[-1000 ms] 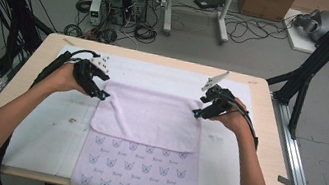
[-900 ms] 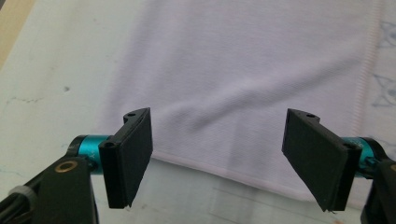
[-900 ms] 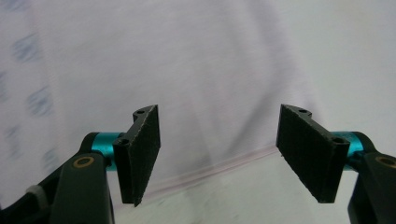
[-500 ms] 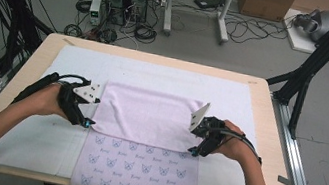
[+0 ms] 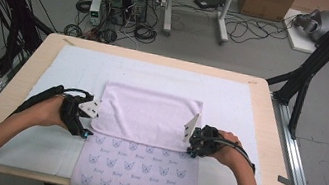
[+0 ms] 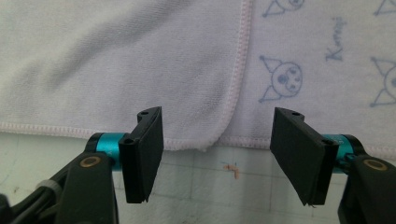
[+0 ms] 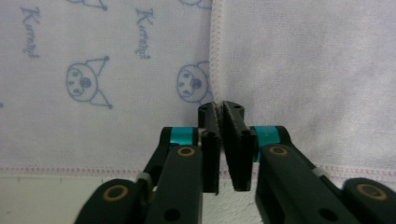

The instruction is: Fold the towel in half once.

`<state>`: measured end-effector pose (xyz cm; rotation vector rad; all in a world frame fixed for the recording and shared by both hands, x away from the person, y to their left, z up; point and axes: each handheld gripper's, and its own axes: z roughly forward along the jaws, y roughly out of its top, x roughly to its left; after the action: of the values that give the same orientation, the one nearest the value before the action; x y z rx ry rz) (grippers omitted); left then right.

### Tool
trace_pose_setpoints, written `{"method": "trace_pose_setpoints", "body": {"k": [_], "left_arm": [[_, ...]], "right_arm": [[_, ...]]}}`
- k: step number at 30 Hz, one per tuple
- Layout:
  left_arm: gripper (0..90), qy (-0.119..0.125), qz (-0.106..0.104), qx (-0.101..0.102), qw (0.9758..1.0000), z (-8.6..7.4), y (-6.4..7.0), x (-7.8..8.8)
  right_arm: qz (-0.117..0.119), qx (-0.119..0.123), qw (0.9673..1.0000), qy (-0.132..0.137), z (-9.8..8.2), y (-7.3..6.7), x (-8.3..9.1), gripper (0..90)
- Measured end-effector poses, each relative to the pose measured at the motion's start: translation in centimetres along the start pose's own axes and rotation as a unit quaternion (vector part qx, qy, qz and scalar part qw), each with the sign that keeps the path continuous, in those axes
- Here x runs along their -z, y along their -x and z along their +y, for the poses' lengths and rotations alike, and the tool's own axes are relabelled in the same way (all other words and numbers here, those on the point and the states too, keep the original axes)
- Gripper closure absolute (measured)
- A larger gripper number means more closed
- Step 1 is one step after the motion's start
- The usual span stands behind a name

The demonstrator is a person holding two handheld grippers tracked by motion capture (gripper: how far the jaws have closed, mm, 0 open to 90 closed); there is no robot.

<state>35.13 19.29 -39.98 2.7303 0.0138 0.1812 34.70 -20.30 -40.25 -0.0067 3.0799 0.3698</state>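
Since half a second ago both hands have drawn the towel's [image 5: 147, 120] folded-over edge slightly nearer the person, and the left tool [image 6: 219, 154] has let go. It now stands wide open just off the fold's corner. The right tool [image 7: 223, 140] is closed at the towel's edge; whether cloth lies between its jaws I cannot tell. The towel lies mid-desk [image 5: 260, 113], its printed half toward 6 o'clock.

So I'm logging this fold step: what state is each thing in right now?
towel: flat on the table, far part folded toward the person, plain side up over the printed side.
left gripper: open, at the fold's corner.
right gripper: shut, whether on cloth is unclear.
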Motion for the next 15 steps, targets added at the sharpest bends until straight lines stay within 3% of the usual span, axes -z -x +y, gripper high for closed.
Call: {"method": "trace_pose_setpoints", "body": {"k": [6,11,15], "left_arm": [[48.9,-0.018,0.008,-0.028,0.9994,0.28,0.21,-0.41],[58.6,-0.026,0.013,-0.034,0.999,0.62,0.19,-0.65],[62.4,-0.048,0.021,-0.047,0.9975,0.81,0.09,-0.94]], "right_arm": [[0.003,-0.003,1.0,0.007,-0.15,0.27,0.04,86.6],[0.005,-0.005,0.9999,0.008,-0.24,0.35,0.16,86.6],[0.009,-0.009,0.9998,0.012,-0.31,0.35,0.11,86.6]]}}
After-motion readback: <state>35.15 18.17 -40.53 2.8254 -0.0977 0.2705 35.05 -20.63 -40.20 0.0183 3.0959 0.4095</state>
